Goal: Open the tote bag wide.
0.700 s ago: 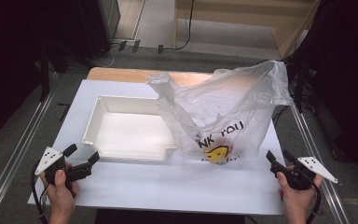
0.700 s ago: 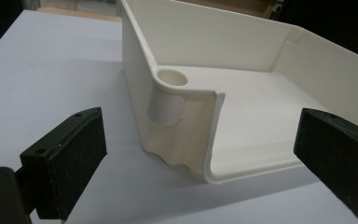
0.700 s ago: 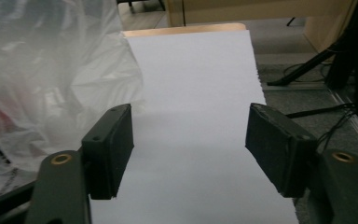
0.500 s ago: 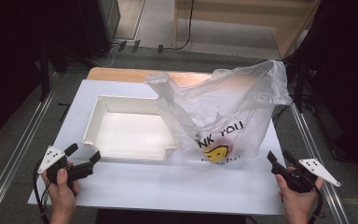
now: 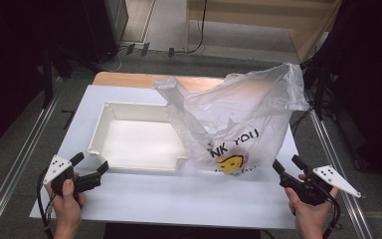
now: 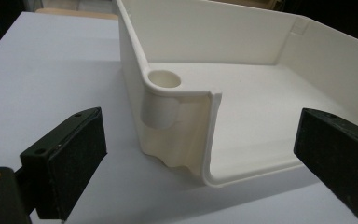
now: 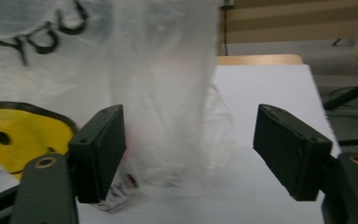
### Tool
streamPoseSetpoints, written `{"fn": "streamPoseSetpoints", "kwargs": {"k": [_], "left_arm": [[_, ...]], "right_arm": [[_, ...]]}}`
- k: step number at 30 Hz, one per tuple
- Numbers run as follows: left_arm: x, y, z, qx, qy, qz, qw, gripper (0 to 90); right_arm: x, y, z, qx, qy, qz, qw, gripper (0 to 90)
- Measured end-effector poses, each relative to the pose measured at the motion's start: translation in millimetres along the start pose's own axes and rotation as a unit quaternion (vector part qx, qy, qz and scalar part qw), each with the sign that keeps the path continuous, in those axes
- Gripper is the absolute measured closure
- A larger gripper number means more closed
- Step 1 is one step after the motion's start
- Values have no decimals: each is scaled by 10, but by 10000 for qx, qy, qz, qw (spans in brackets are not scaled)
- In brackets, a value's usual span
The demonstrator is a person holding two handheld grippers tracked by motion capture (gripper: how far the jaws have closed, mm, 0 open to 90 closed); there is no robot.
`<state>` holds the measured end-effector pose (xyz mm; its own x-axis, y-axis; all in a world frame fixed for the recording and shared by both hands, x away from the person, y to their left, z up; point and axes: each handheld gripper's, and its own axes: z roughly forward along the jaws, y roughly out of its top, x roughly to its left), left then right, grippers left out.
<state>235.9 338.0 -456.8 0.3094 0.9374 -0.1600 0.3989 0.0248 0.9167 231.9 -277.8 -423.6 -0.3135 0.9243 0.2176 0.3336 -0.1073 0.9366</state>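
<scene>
- We count one white tray (image 5: 110, 130) at ten o'clock.
- One plastic bag (image 5: 238, 124) at two o'clock.
- Two grippers: left gripper (image 5: 88, 168), right gripper (image 5: 284, 164).

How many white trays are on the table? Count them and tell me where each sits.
1. The white tray sits left of centre on the table, beside the plastic bag, which may hide anything behind it.
</scene>
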Motion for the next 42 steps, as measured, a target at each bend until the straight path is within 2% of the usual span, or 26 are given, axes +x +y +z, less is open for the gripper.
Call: {"fn": "streamPoseSetpoints", "kwargs": {"k": [2, 7, 13, 16, 20, 23, 25, 28, 30, 33, 37, 40, 42], "left_arm": [[-4, -2, 2, 10, 6, 20, 10000, 25], [-6, -7, -5, 7, -6, 26, 10000, 25], [-3, -15, -25, -7, -23, -4, 10000, 25], [1, -12, -17, 11, -25, -47, 10000, 25], [-5, -16, -15, 12, -57, -7, 10000, 25], [-5, -12, -15, 11, -62, -15, 10000, 25], [-4, -8, -9, 6, -58, -24, 10000, 25], [-12, -5, -23, -2, -49, 25, 10000, 25], [-21, 3, -33, -10, -63, 52, 10000, 25], [-30, 18, -48, -27, -37, 99, 9999, 25], [-88, 57, -93, -108, 8, 161, 9998, 25], [-209, 132, -131, -229, 59, 296, 9993, 25], [-294, 179, -135, -246, 19, 318, 9992, 25]], "right_arm": [[82, 35, 36, 49, 97, -52, 9999, 216], [179, 102, 149, 39, 123, -45, 9999, 221], [304, 295, 225, 93, 45, -193, 9998, 219], [317, 399, 281, 64, -3, -105, 9999, 213], [308, 553, 376, 89, -40, 22, 10000, 204], [309, 684, 438, 93, 49, 152, 9998, 212], [324, 746, 479, 101, 125, 141, 9998, 216], [348, 767, 536, 167, 167, 178, 9996, 250], [357, 747, 566, 246, 225, 124, 9994, 337], [351, 689, 563, 202, 307, 72, 9993, 532], [282, 630, 549, 187, 290, 279, 9990, 758], [228, 569, 529, 195, 382, 317, 9986, 874], [207, 531, 514, 221, 470, 327, 9981, 900]]}}
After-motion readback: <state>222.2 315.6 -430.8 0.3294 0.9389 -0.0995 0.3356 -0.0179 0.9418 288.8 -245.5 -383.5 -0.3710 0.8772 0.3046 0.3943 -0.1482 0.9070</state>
